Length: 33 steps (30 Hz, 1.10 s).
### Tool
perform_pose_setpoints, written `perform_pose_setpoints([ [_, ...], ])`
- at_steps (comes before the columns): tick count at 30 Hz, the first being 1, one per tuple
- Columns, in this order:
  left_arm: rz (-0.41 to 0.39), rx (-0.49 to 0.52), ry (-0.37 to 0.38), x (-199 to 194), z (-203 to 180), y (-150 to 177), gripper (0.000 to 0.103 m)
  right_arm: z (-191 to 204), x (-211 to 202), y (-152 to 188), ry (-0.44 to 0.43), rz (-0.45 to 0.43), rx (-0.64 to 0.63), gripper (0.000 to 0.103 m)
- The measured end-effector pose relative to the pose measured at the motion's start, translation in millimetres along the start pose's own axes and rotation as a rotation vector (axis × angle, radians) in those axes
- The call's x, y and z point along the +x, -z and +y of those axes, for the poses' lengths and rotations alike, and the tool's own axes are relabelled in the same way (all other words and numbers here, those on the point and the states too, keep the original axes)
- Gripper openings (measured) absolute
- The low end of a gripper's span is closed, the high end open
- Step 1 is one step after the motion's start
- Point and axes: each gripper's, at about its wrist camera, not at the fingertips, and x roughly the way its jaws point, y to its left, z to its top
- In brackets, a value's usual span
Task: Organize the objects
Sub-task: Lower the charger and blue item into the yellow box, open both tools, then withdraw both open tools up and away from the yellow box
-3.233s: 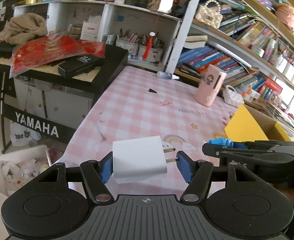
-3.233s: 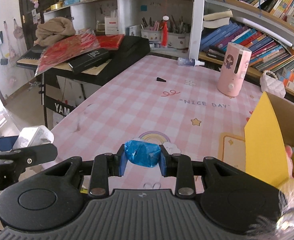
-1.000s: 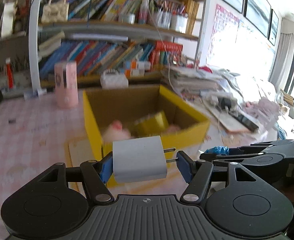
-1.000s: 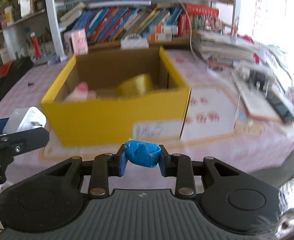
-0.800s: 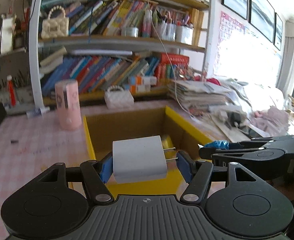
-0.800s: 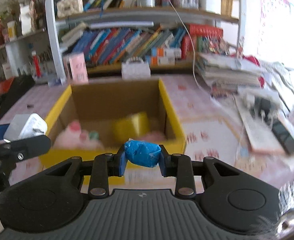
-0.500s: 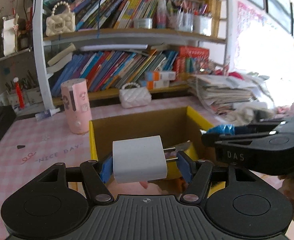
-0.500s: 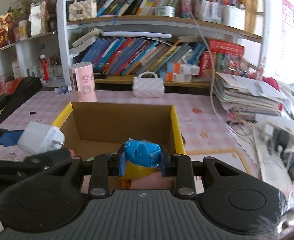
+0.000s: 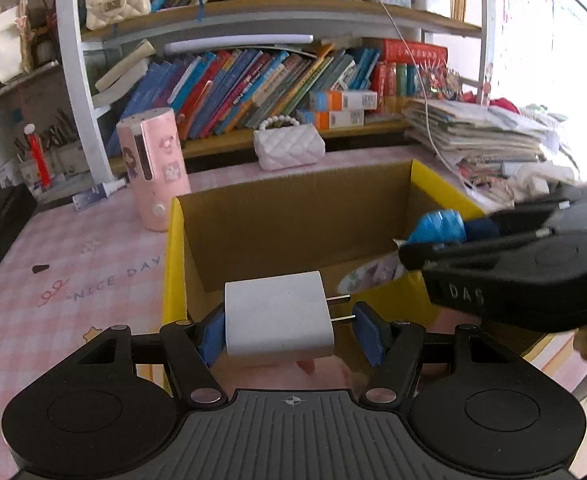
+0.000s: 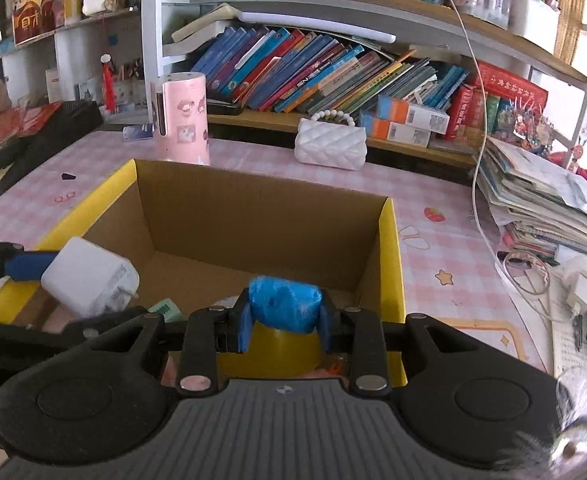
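My left gripper (image 9: 291, 330) is shut on a white plug charger (image 9: 277, 319), its two prongs pointing at the right pad. My right gripper (image 10: 284, 322) is shut on a crumpled blue wrapper (image 10: 284, 307). Both hang over the open yellow cardboard box (image 10: 389, 248) on the pink checked table (image 10: 253, 164). In the left wrist view the right gripper (image 9: 433, 236) comes in from the right with the blue wrapper (image 9: 439, 227) over the box (image 9: 173, 264). In the right wrist view the charger (image 10: 89, 278) shows at the left, above the box's left wall. A yellow item (image 10: 285, 346) and pink things lie inside.
A pink cylinder (image 10: 181, 116) and a white quilted purse (image 10: 329, 146) stand behind the box. Bookshelves (image 10: 333, 72) fill the back. A stack of papers (image 10: 545, 200) and cables (image 10: 533, 276) lie to the right. A small black piece (image 10: 68, 176) lies at the left on the table.
Both grippers have come forward over the box, which now fills the lower view; its inside walls are close. Each still holds its object, and the right gripper has drawn nearer the left one.
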Motion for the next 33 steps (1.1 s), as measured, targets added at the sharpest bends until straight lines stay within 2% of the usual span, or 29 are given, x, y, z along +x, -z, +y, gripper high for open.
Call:
perform_pose_setpoints([
  [7, 0.001, 0.028, -0.015, 4, -3, -1, 0.068, -5, 11, -7, -0.025, 0.002, -0.011, 0.028],
  [9, -0.017, 0.031, -0.007, 1, -3, -2, 0.073, -4, 12, -9, -0.031, -0.003, -0.015, 0.028],
  [17, -0.064, 0.084, 0.0, -15, -11, 1, 0.083, 8, 23, -13, -0.08, 0.021, -0.059, 0.028],
  [24, -0.029, 0.079, -0.012, -16, -12, 7, 0.084, 26, 34, -11, -0.112, 0.08, -0.173, 0.028],
  [28, -0.034, 0.081, -0.022, -22, -13, 8, 0.084, 26, 34, -12, -0.114, 0.095, -0.169, 0.033],
  [33, -0.057, 0.057, -0.038, -34, -13, 9, 0.09, 23, 22, -12, -0.12, 0.082, -0.124, 0.042],
])
